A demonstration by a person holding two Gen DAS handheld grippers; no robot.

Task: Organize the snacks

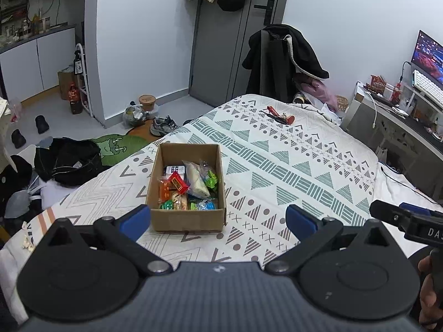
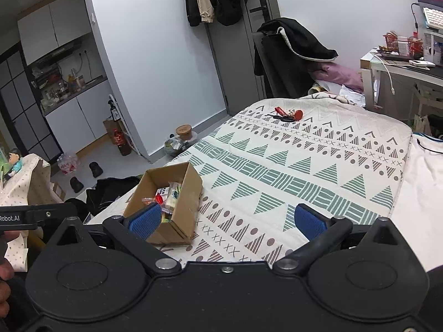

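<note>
An open cardboard box (image 1: 187, 219) sits on the patterned bedspread (image 1: 290, 166), filled with several wrapped snacks (image 1: 188, 185) in orange, red, white and green. My left gripper (image 1: 218, 218) is open and empty, held just above and in front of the box. The box also shows in the right wrist view (image 2: 184, 193), at the left. My right gripper (image 2: 227, 221) is open and empty, to the right of the box, over bare bedspread (image 2: 304, 166). The right gripper's side shows at the edge of the left wrist view (image 1: 409, 221).
A red-tagged key bunch (image 1: 279, 114) lies at the far end of the bed. A chair draped with a black coat (image 1: 282, 61) stands beyond it. A desk with monitor and keyboard (image 1: 423, 83) is at the right. Clothes and shoes (image 1: 66, 160) lie on the floor left.
</note>
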